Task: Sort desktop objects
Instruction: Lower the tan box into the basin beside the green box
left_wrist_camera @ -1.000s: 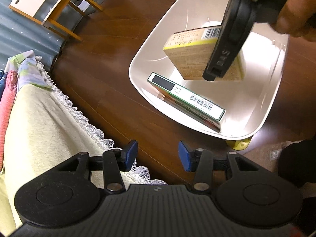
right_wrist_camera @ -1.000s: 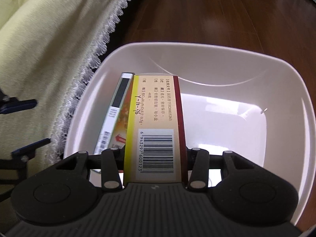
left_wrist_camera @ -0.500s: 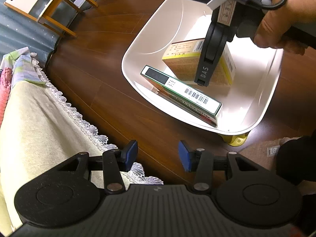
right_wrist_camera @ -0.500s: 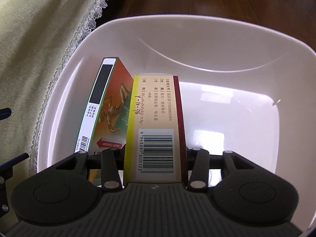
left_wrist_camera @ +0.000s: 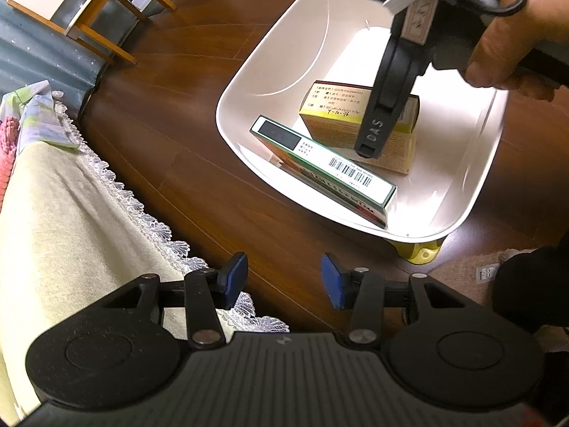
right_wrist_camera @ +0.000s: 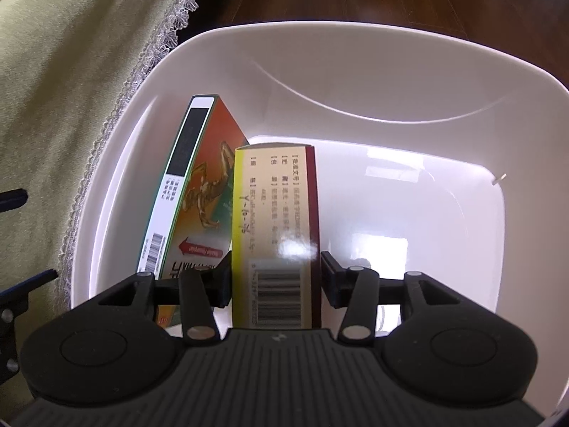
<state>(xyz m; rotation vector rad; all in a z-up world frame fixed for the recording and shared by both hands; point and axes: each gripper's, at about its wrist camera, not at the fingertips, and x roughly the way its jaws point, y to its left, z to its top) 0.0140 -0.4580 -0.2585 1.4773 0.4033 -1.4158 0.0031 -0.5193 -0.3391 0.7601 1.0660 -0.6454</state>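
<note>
A white plastic basin (left_wrist_camera: 242, 82) sits on the dark wood floor. Inside it a green-edged flat box (left_wrist_camera: 320, 163) leans on its long edge against the near wall. Beside it stands a yellow and red medicine box (left_wrist_camera: 330, 121). In the right wrist view that yellow box (right_wrist_camera: 274, 213) is between the fingers of my right gripper (right_wrist_camera: 275, 277), which is open, with a small gap at the right pad. The green box (right_wrist_camera: 185, 192) stands to its left. My left gripper (left_wrist_camera: 284, 277) hovers open and empty near the basin's front rim.
A pale yellow cloth with a lace edge (left_wrist_camera: 53, 213) covers a surface to the left. A wooden chair (left_wrist_camera: 89, 3) stands at the far left. A person's hand (left_wrist_camera: 508, 35) holds the right gripper. A beige rug (left_wrist_camera: 476, 259) lies at the right.
The right gripper lowered the yellow box into the basin and its fingers parted from it. The box now rests lower, beside the green box. The left gripper stayed open.
</note>
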